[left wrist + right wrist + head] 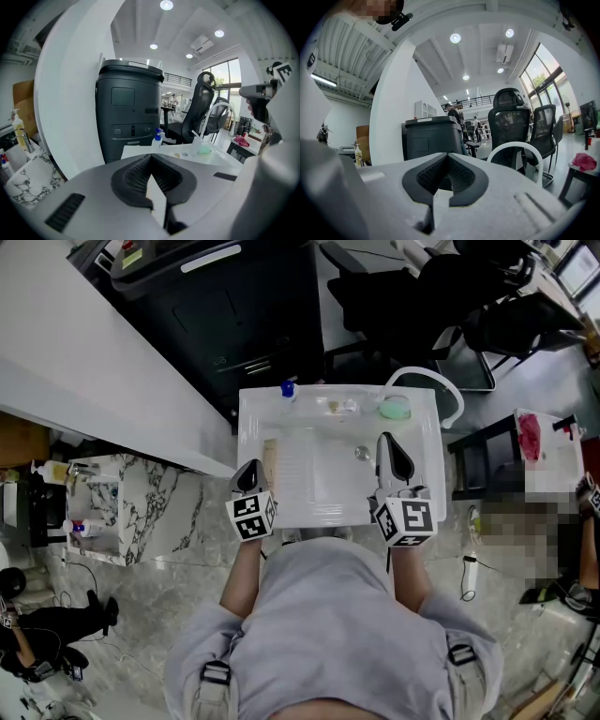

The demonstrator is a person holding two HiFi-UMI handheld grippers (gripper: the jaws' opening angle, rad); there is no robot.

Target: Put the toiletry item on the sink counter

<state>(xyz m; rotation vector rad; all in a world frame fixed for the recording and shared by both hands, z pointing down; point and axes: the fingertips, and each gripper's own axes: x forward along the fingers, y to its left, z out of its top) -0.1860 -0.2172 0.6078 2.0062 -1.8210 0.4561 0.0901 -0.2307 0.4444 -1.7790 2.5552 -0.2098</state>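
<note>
Two grippers pressed together, empty: left gripper [253, 467], right gripper [386, 442]. One blue-capped bottle [287, 390], one green item [396, 408] on sink [255, 409] back rim. Black bin [244, 315] behind, upper centre.

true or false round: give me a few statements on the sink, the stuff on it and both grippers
1. Both the left hand-held gripper and the right hand-held gripper have their jaws together with nothing between them. True.
2. The green item is clamped in the left hand-held gripper. False: it lies at the back right of the sink.
3. A blue-capped bottle stands at the sink's back left. True.
4. The right hand-held gripper hangs over the marble shelf. False: it is over the sink's front right.
</note>
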